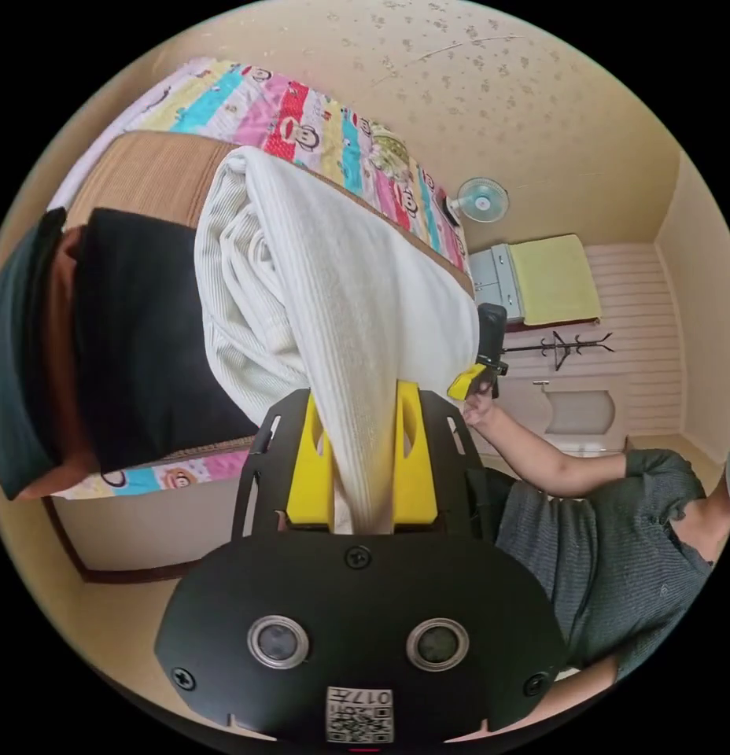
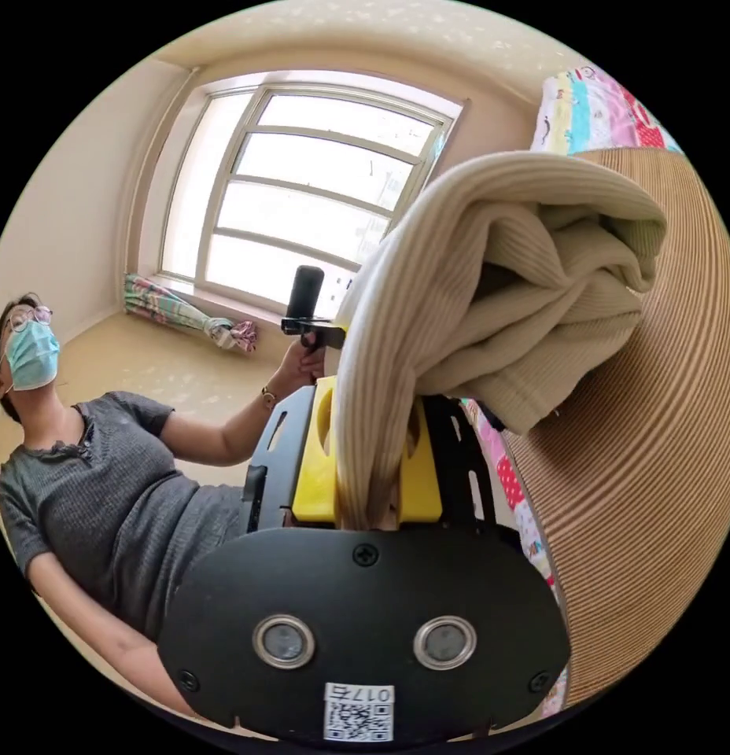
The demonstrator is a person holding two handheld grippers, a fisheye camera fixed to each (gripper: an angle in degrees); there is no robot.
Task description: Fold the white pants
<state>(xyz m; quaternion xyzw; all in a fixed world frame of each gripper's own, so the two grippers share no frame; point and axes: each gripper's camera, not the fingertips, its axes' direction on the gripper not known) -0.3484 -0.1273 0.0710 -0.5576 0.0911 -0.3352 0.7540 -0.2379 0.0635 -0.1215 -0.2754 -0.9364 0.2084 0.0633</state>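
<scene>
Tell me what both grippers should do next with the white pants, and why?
Probably lower them onto the woven mat. Each hand-held gripper, left and right, pinches the white pants, which hang bunched above it, not yet flat enough to fold.

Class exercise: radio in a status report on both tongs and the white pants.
Left tongs shut on white pants. Right tongs shut on same pants, bunched. Black garment lies beside on woven mat; nothing blocking.

walls: cream | window (image 2: 302, 204): large, bright | bed (image 1: 318, 134): patterned sheet | wall fan (image 1: 481, 200)
</scene>
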